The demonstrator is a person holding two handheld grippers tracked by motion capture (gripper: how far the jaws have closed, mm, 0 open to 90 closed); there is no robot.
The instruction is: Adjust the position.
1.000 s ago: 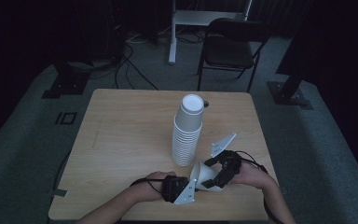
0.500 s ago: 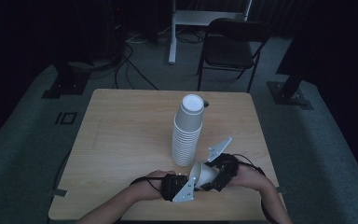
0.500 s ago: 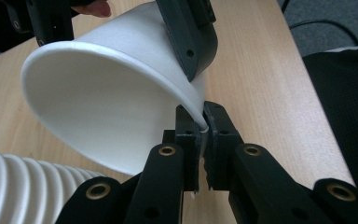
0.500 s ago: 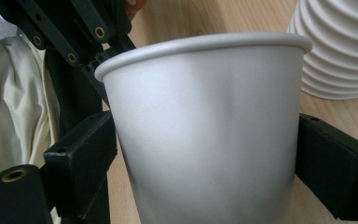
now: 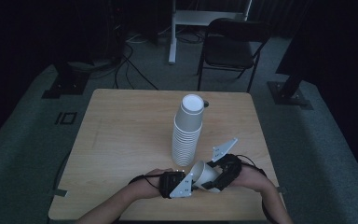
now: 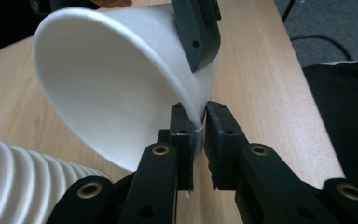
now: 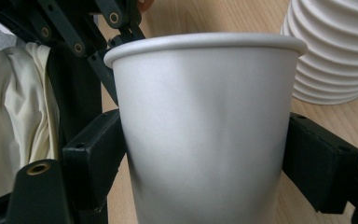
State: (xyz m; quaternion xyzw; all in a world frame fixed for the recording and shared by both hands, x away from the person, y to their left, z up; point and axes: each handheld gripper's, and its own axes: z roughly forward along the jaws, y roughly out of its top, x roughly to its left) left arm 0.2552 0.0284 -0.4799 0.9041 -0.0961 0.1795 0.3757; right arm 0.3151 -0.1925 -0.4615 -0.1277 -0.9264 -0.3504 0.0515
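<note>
A single white paper cup (image 5: 205, 173) lies tilted over the table's near edge, held between both grippers. My left gripper (image 5: 192, 179) pinches the cup's rim (image 6: 193, 122); in the left gripper view (image 6: 199, 126) its jaws stand nearly together with the thin wall between them, and they have just been opening a little. My right gripper (image 5: 216, 179) clamps the cup's body (image 7: 205, 126) from both sides, its pads (image 7: 95, 149) pressing the wall. A tall stack of white cups (image 5: 186, 135), mouths down, stands just behind, and its ribbed rims (image 7: 335, 56) are close by.
The wooden table (image 5: 121, 140) has bare room to the left and behind the stack. A black chair (image 5: 230, 46) and a white desk leg stand on the floor beyond the far edge. Cables trail from both grippers.
</note>
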